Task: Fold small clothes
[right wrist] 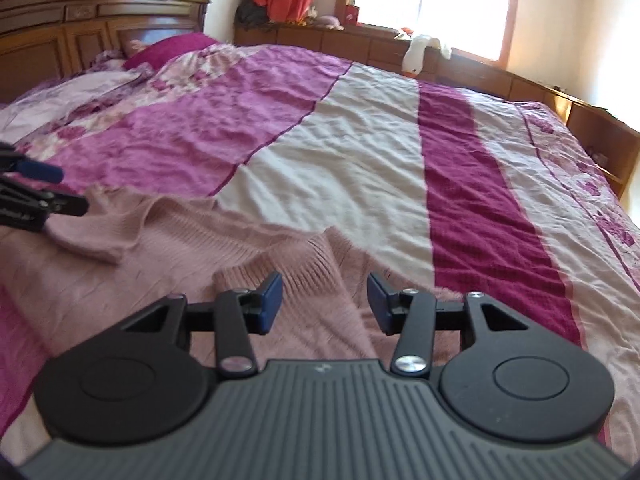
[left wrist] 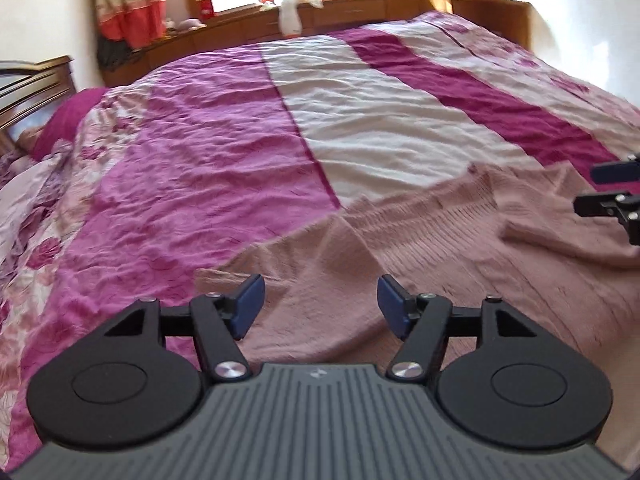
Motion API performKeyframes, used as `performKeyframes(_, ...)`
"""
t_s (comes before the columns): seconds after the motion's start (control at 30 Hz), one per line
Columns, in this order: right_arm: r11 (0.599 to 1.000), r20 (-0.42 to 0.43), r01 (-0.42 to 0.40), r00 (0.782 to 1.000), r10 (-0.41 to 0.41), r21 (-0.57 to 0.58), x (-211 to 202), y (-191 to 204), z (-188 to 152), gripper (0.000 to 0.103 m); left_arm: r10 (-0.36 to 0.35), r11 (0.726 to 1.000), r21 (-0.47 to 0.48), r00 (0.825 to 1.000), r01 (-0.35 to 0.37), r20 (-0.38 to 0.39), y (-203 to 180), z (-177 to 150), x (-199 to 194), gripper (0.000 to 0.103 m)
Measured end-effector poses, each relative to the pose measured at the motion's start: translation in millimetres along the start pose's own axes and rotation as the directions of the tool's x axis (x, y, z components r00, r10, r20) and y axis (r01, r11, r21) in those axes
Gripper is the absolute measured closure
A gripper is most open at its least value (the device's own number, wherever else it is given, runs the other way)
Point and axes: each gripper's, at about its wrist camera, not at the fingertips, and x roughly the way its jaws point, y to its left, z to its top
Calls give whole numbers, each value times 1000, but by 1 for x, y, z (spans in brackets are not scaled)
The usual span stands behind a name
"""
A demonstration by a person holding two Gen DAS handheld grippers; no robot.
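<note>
A pink knitted sweater (left wrist: 460,252) lies spread on the bed, with a folded-over sleeve at its right in the left wrist view; it also shows in the right wrist view (right wrist: 180,248). My left gripper (left wrist: 320,306) is open and empty, hovering over the sweater's near left part. My right gripper (right wrist: 325,304) is open and empty over the sweater's ribbed edge. The right gripper shows at the right edge of the left wrist view (left wrist: 608,188); the left gripper shows at the left edge of the right wrist view (right wrist: 44,190).
The bed has a striped pink, cream and magenta bedspread (left wrist: 360,112). A wooden headboard (right wrist: 92,20), pillows (right wrist: 168,50), a low wooden cabinet (right wrist: 460,64) under the window and a white stuffed toy (right wrist: 416,54) surround it.
</note>
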Motion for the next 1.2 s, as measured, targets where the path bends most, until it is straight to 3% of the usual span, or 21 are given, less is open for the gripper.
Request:
performKeyframes(0.3,993,-80,-100,992,96,-54,10,13,-16,54,-19,993,111,998,25,-56,-15,-18,20,33)
performKeyframes(0.5,994,-99,-88,992,81,-68,21,18,-24,54,5,987,158,999,3,-46,-19,-24,35,33)
performKeyframes(0.57,995,-89,-84,993,79,-48,22,17,-24,55,-6,987,161,1000,10,-29,-19,-25,36,45)
performKeyframes(0.6,996,-81,-77,994,73,-36,23,15,-24,56,-23,989,149,999,27,-27,-18,-24,36,70)
performKeyframes(0.63,997,-71,-73,995,71,-28,24,13,-24,62,-31,991,129,999,34,-29,-16,-23,36,87)
performKeyframes(0.67,998,-64,-66,996,64,-24,24,12,-24,72,-27,993,113,999,30,-22,-15,-21,36,91)
performKeyframes(0.7,998,-60,-58,997,57,-20,25,11,-23,89,-19,995,98,1000,20,-7,-12,-18,34,93)
performKeyframes(0.73,998,-50,-56,997,56,-10,24,8,-23,91,-9,997,82,1000,8,12,-9,-16,32,94)
performKeyframes(0.93,999,62,43,997,-44,15,14,-14,-10,94,103,994,-50,991,-99,85,29,5,30,94)
performKeyframes(1.07,989,109,127,985,-135,76,15,-39,-2,94,151,975,-171,987,-140,53,62,11,47,94)
performKeyframes(1.2,971,69,180,979,-193,157,35,-67,-8,94,158,952,-262,987,-159,-24,84,2,73,94)
